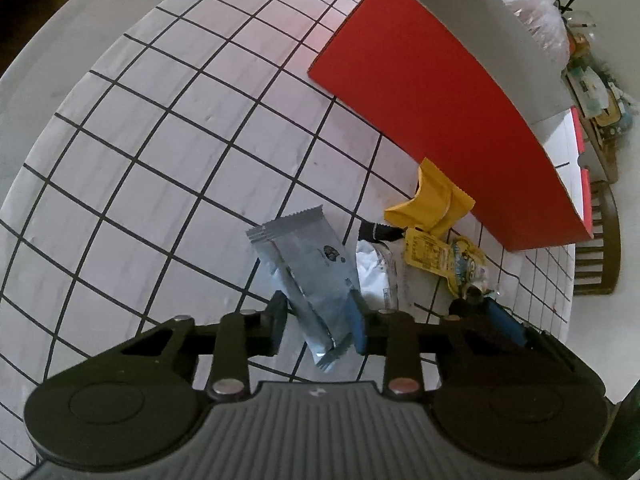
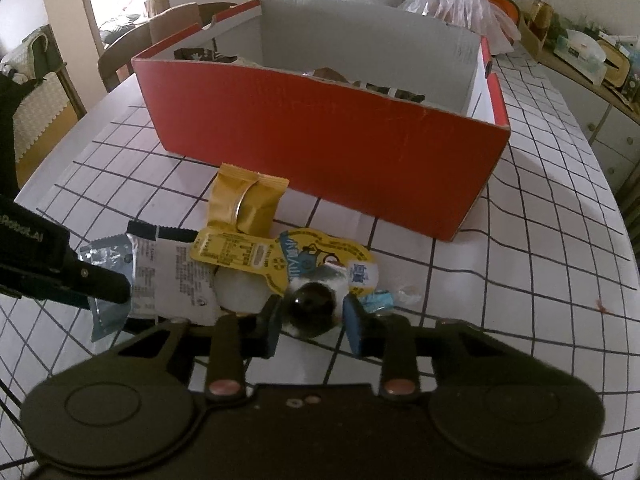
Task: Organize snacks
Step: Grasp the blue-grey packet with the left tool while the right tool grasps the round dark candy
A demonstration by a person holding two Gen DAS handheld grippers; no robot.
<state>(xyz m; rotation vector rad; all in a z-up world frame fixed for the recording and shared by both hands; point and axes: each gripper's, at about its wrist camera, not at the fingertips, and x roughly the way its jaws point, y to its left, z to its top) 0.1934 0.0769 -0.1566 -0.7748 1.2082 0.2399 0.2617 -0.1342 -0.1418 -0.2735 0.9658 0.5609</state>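
Observation:
My left gripper (image 1: 317, 318) is shut on a pair of silver snack packets (image 1: 308, 264), which tilt up off the gridded tablecloth. To their right lie a white packet (image 1: 376, 272), a yellow cartoon card pack (image 1: 440, 254) and a folded yellow pouch (image 1: 436, 200). In the right wrist view my right gripper (image 2: 313, 322) has its blue pads against a round dark snack in clear wrap (image 2: 312, 306), just in front of the yellow card pack (image 2: 256, 258). The left gripper (image 2: 92, 280) shows at the left, holding the silver packets (image 2: 106, 254). The open red box (image 2: 320, 152) stands behind.
The red box (image 1: 420, 92) holds several dark snack packs (image 2: 200, 55). Clear plastic bags (image 2: 452, 0) sit behind it, and a cluttered counter (image 2: 592, 52) runs along the right. Wooden chairs (image 2: 120, 60) stand past the table's far left edge. Bare gridded cloth (image 1: 160, 160) spreads to the left.

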